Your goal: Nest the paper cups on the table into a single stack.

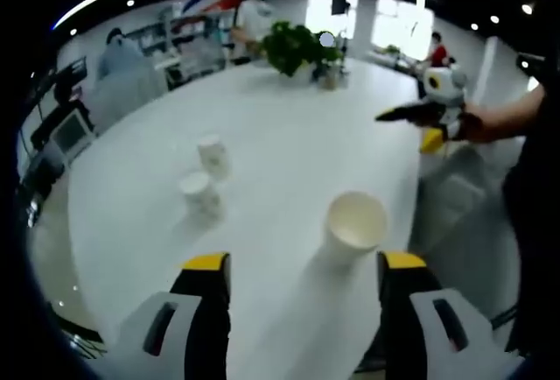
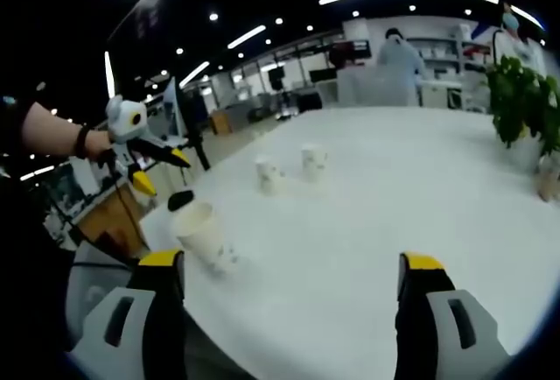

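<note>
Three paper cups stand apart on a long white desk (image 1: 289,135), none yet nested. In the left gripper view, the nearest cup (image 1: 354,227) sits upright with its mouth open, close to the desk's near edge and just ahead of the left claw (image 1: 304,266), whose yellow-tipped jaws are spread wide with nothing between them. Two further cups stand close together but not touching toward the middle of the desk: the nearer small cup (image 1: 199,196) and the farther small cup (image 1: 213,156); whether they stand mouth up or down cannot be told. In the right gripper view, the right claw (image 2: 293,266) is likewise spread and empty, held low over the desk's near part, with the nearest cup (image 2: 199,231) to the left of its jaws. A potted plant (image 1: 297,47) stands at the far end, well clear of the work.

The step in hand appears to be a first approach. Done well, it likely means closing gently on the nearest cup's wall below the rim, since thin paper would crush under a hard squeeze, then lifting it straight and lowering it squarely into another cup. The cup's place near the desk's edge is a risk: a sideways nudge could send it off.
</note>
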`<state>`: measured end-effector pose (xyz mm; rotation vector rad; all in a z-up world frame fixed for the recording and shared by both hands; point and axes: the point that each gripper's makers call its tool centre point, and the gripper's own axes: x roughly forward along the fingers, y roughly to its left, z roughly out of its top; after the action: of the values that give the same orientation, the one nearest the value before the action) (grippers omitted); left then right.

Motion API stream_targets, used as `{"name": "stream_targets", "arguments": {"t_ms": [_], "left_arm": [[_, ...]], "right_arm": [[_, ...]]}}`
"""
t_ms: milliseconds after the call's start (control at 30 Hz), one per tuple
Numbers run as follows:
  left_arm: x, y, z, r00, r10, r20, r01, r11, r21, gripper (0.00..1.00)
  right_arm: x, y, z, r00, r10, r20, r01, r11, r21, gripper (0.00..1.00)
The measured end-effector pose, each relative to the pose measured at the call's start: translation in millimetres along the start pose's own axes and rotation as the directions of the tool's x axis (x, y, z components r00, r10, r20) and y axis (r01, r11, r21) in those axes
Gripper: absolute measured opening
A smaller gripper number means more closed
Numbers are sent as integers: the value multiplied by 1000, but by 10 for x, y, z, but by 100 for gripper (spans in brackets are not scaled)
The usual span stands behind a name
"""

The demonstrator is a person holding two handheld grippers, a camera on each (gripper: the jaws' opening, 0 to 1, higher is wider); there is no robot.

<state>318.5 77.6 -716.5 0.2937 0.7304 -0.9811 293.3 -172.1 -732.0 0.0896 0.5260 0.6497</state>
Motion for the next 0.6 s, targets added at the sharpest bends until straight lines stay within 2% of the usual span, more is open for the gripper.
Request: {"name": "stream_targets", "arguments": {"t_ms": [67, 300, 467, 600], "left_arm": [[-9, 50, -13, 1000, 18, 10, -18, 999, -27, 76], [-23, 149, -16, 997, 50, 62, -42, 992, -115, 87], [-5, 246, -28, 992, 84, 89, -72, 989, -127, 97], [-5, 320, 31, 986, 109, 126, -93, 987, -129, 99]], "right_arm": [[10, -2, 11, 1000, -2, 0, 2, 1000, -9, 100], [43, 8, 17, 1000, -6, -4, 6, 1000, -15, 100], [52, 15, 23, 1000, -8, -1, 8, 1000, -8, 100], [68, 33, 12, 1000, -6, -9, 6, 1000, -2, 100]]}}
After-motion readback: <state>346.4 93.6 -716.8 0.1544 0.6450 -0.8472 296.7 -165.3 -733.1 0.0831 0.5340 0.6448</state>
